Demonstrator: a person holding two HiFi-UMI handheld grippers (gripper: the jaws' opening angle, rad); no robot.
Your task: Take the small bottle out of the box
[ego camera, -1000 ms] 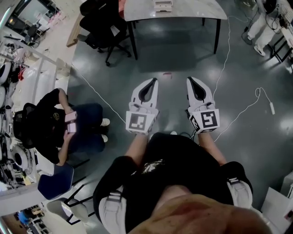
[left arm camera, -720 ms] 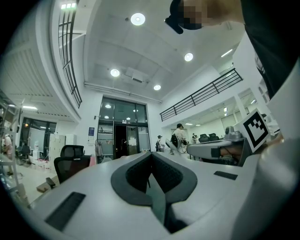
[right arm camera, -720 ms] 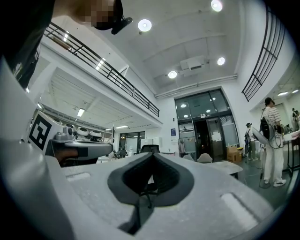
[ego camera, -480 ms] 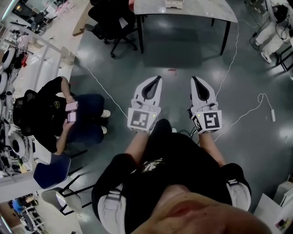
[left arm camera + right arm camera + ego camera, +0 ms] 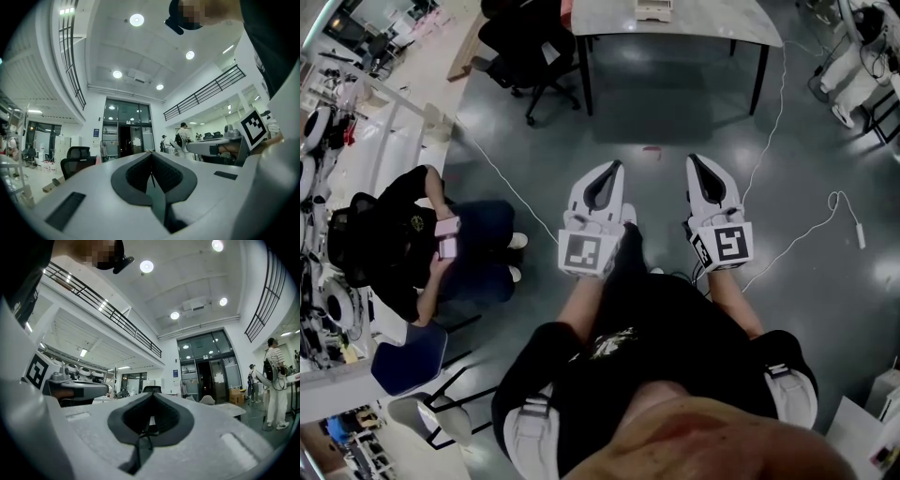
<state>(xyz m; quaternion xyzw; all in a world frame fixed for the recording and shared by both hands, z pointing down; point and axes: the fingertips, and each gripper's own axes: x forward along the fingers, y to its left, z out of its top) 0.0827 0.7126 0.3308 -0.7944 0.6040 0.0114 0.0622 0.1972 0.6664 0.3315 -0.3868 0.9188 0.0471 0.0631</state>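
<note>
A small pale box (image 5: pixel 654 9) sits on the white table (image 5: pixel 703 26) at the top edge of the head view; no bottle can be made out. My left gripper (image 5: pixel 617 166) and right gripper (image 5: pixel 692 159) are held side by side over the grey floor, well short of the table, pointing toward it. Both are shut with nothing between the jaws. In the left gripper view the left gripper (image 5: pixel 151 153) has its jaws closed against a glass entrance. In the right gripper view the right gripper (image 5: pixel 152 394) is closed too.
A black office chair (image 5: pixel 520 42) stands left of the table. A seated person (image 5: pixel 403 244) with a phone is at the left, beside a blue chair (image 5: pixel 405 366). A white cable (image 5: pixel 773 112) trails across the floor on the right. White machines (image 5: pixel 848 56) stand at the far right.
The table and chair have slid lower in the head view than a second ago, so they lie a little nearer. Both grippers stay shut and side by side.
</note>
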